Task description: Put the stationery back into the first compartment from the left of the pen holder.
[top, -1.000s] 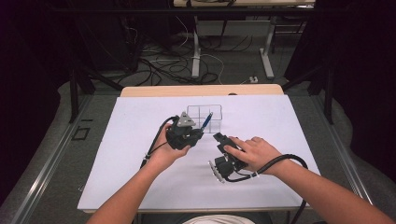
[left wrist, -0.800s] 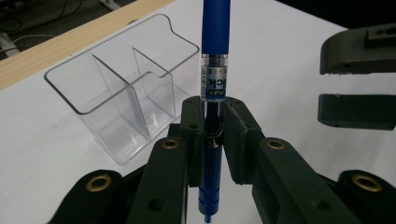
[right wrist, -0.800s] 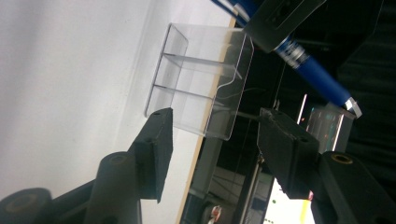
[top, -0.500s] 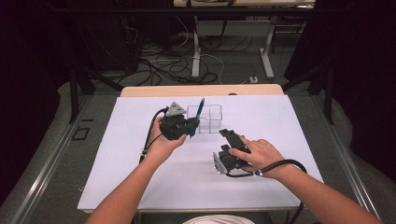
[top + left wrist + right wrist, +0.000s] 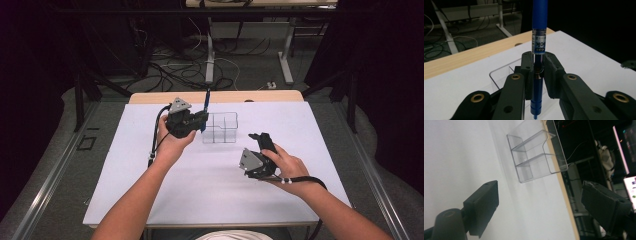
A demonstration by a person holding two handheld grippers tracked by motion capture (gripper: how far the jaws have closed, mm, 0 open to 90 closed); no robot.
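A blue pen (image 5: 206, 106) stands upright, and my left gripper (image 5: 202, 119) is shut on its barrel. It hangs just above the left rear corner of a clear plastic organizer (image 5: 221, 128) with several open compartments. In the left gripper view the pen (image 5: 539, 27) is pinched between the pads of the left gripper (image 5: 539, 63), its tip pointing down beside the organizer (image 5: 499, 75). My right gripper (image 5: 262, 139) lies low over the table to the organizer's right. Its jaws have just been opening with nothing between them. The right gripper (image 5: 541, 202) faces the organizer (image 5: 536, 152).
A white sheet (image 5: 200, 195) covers the table, with a strip of bare wood (image 5: 150, 97) along the far edge. Beyond it, cables and desk legs (image 5: 210, 55) lie on the dark floor. Each gripper's cable trails back along the forearm.
My left gripper has lifted the pen and carried it away from me to the organizer's left rear corner. The right gripper has drifted right, and its jaws have spread apart.
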